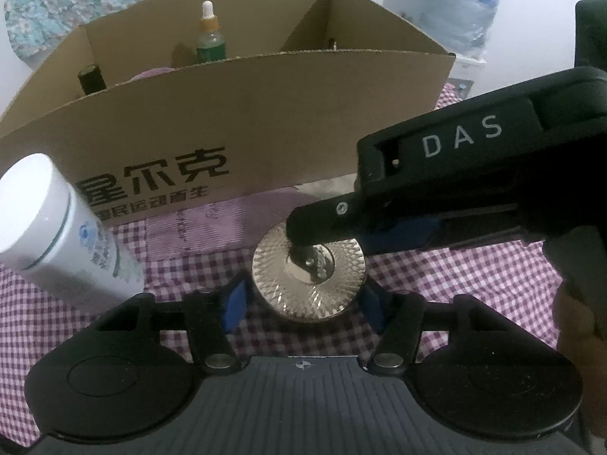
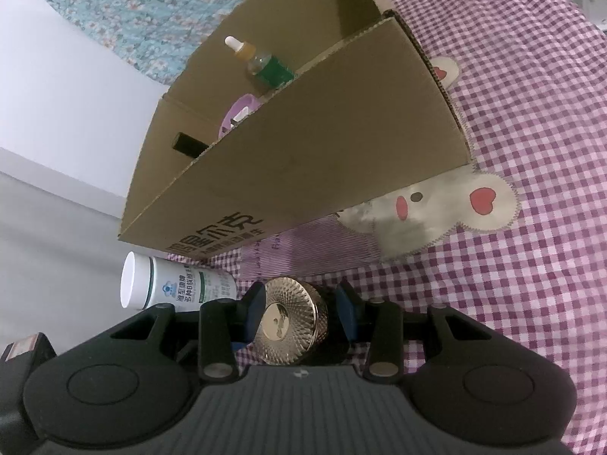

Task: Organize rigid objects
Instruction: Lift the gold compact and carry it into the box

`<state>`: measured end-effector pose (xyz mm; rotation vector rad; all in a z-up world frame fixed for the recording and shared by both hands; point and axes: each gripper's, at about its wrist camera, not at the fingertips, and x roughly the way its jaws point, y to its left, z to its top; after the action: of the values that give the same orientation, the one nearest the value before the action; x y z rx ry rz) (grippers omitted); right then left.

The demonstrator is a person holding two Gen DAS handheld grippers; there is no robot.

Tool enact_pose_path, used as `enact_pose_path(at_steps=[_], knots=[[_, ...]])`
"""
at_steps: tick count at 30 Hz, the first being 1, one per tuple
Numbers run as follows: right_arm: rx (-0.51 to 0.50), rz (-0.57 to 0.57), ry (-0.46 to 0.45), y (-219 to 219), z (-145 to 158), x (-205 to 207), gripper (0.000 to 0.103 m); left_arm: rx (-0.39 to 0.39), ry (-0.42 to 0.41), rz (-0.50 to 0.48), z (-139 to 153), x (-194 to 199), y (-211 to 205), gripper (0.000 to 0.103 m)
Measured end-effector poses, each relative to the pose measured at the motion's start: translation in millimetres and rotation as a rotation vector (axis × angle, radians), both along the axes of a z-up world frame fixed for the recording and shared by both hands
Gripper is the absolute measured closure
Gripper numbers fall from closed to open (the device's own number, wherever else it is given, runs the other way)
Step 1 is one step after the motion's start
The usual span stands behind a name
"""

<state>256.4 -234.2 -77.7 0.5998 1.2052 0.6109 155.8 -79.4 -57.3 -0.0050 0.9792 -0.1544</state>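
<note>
A small jar with a faceted gold lid [image 1: 309, 284] [image 2: 292, 322] stands on the purple checked cloth in front of the cardboard box. My left gripper [image 1: 305, 303] straddles it. The blue pads [image 1: 235, 303] sit close on both sides and a thin gap shows at the left one. My right gripper [image 2: 299, 311] reaches in from the right in the left wrist view. It is rolled, with one black finger [image 1: 322, 223] over the lid's far half. In the right wrist view the jar lies between its pads [image 2: 347, 311], with a dark gap on the right side.
The open cardboard box [image 1: 246, 121] [image 2: 322, 144] holds a green dropper bottle [image 1: 210, 43] [image 2: 267, 64], a dark cap [image 1: 91, 79] and something purple [image 2: 239, 113]. A white bottle [image 1: 60, 223] [image 2: 170, 288] sits left of the jar. A person's hand [image 1: 576, 303] holds the right gripper.
</note>
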Motion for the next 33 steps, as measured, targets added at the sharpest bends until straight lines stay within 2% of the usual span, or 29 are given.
enact_pose_path(at_steps=[13,23,28,33], knots=[[-0.006,0.010,0.003,0.0,-3.0,-1.3,0.059,0.013,0.004,0.008,-2.0,8.3,-5.0,0.047],[-0.022,0.018,-0.018,-1.8,6.0,-6.4,0.059,0.010,-0.014,-0.004,8.1,-2.7,-8.9,0.048],[-0.026,0.016,-0.049,-5.7,23.2,-15.1,0.059,0.007,-0.043,-0.010,23.9,-12.9,-11.3,0.048],[-0.022,0.017,-0.128,-8.5,61.3,-23.1,0.059,-0.004,-0.104,0.010,61.8,-23.5,-10.5,0.048]])
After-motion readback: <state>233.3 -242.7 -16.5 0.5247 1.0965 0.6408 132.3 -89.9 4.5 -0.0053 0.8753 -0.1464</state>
